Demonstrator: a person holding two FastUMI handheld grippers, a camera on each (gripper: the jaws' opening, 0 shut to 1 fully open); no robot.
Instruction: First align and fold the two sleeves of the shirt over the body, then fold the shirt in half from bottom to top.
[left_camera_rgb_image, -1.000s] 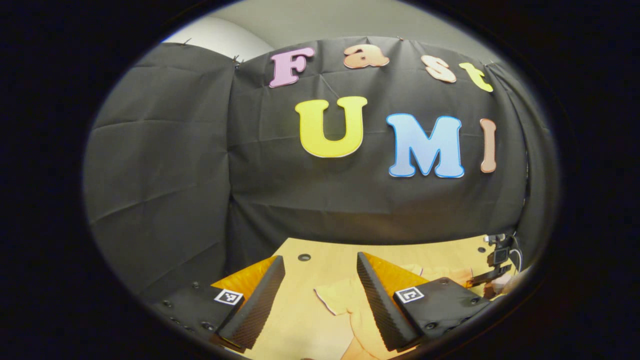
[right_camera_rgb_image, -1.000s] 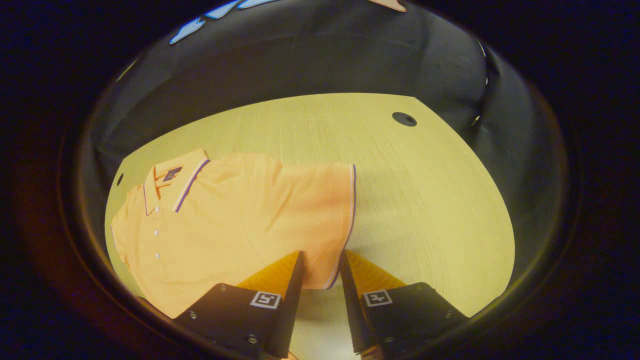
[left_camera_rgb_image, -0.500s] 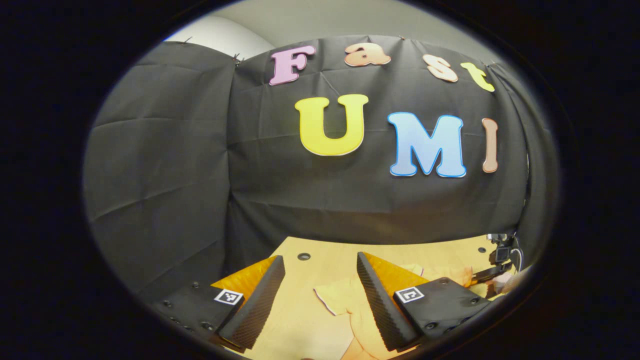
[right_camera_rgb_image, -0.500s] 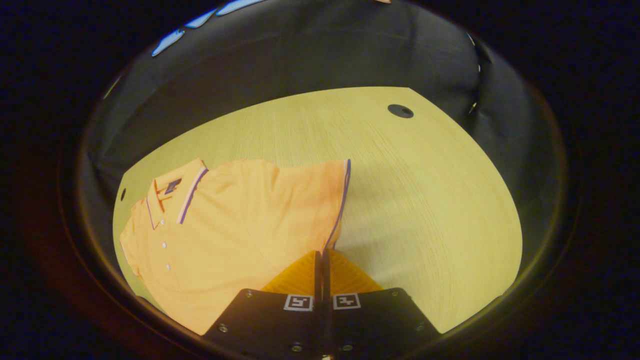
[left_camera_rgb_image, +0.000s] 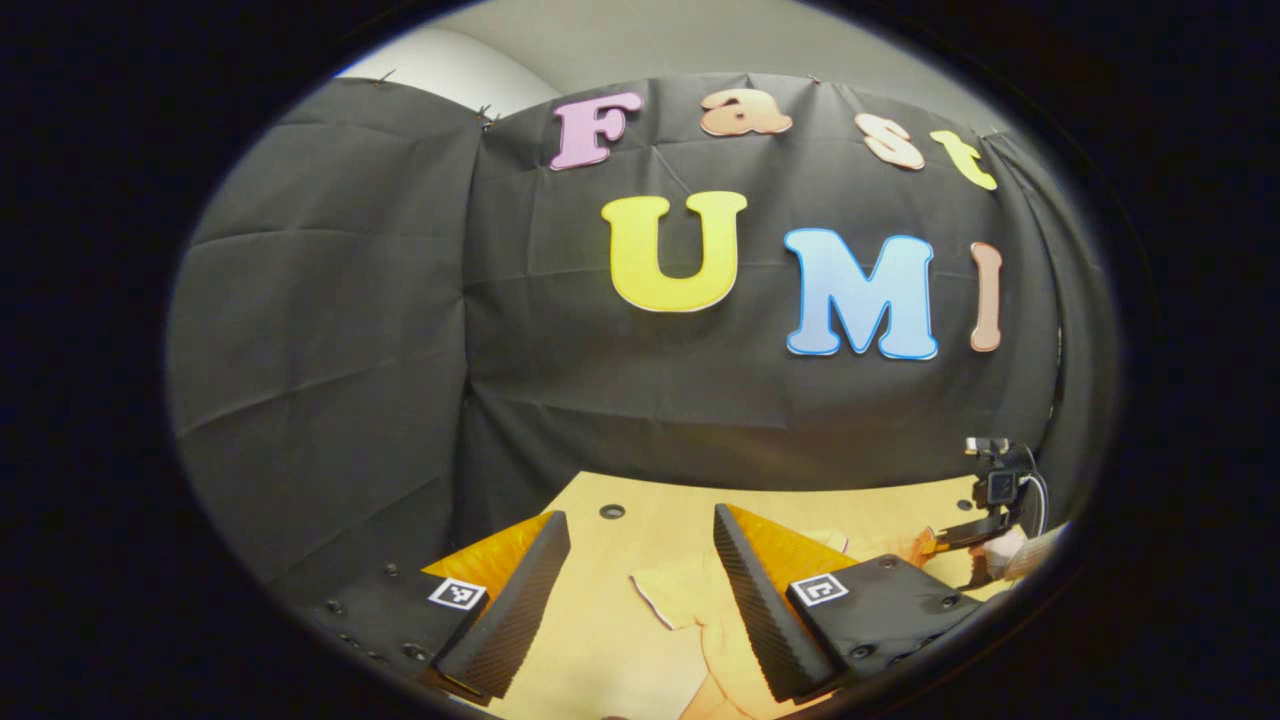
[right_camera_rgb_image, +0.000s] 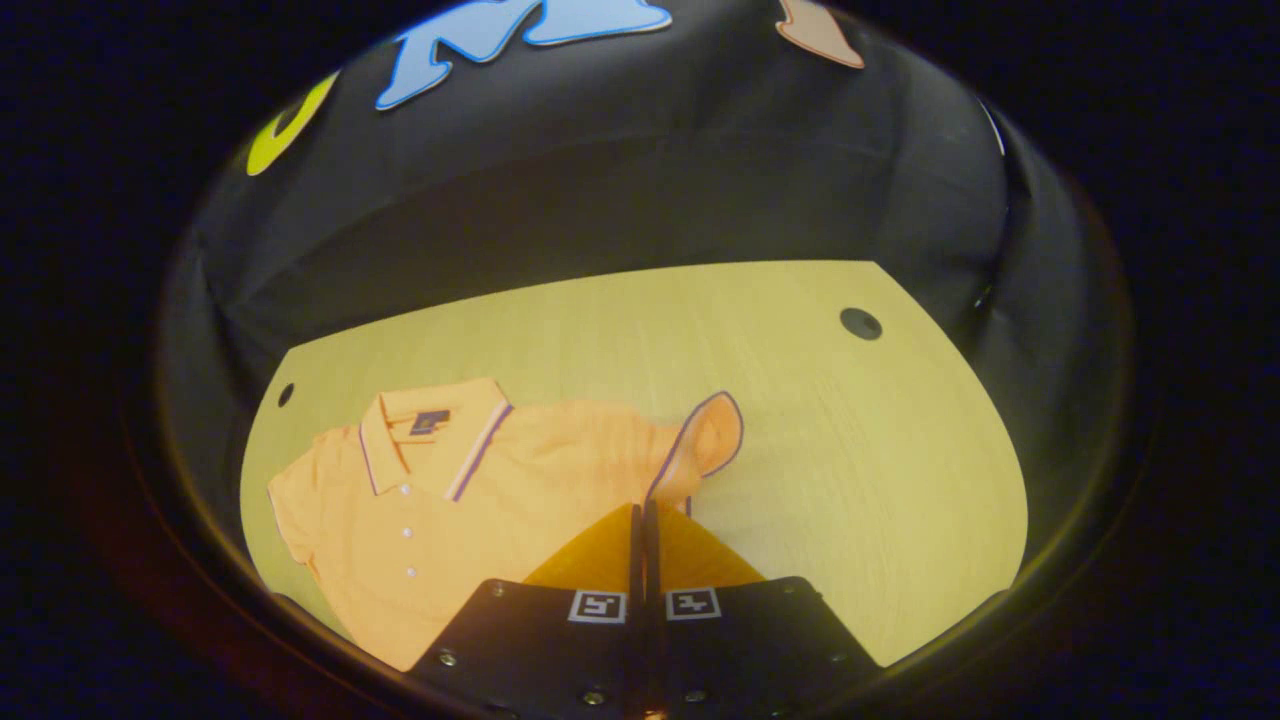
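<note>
The soft, limp shirt (right_camera_rgb_image: 470, 500) lies toward the desk's (right_camera_rgb_image: 850, 450) left edge, its sleeve (right_camera_rgb_image: 705, 445) pinched at the hem by the closed right gripper (right_camera_rgb_image: 640, 515), while the left gripper (left_camera_rgb_image: 640, 560) gapes empty.

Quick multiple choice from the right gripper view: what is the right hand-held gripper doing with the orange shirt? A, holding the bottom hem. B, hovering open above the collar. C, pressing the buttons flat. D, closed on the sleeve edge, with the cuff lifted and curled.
D: the right hand-held gripper has its fingers together on the sleeve of the shirt, whose trimmed cuff curls up off the table.
</note>
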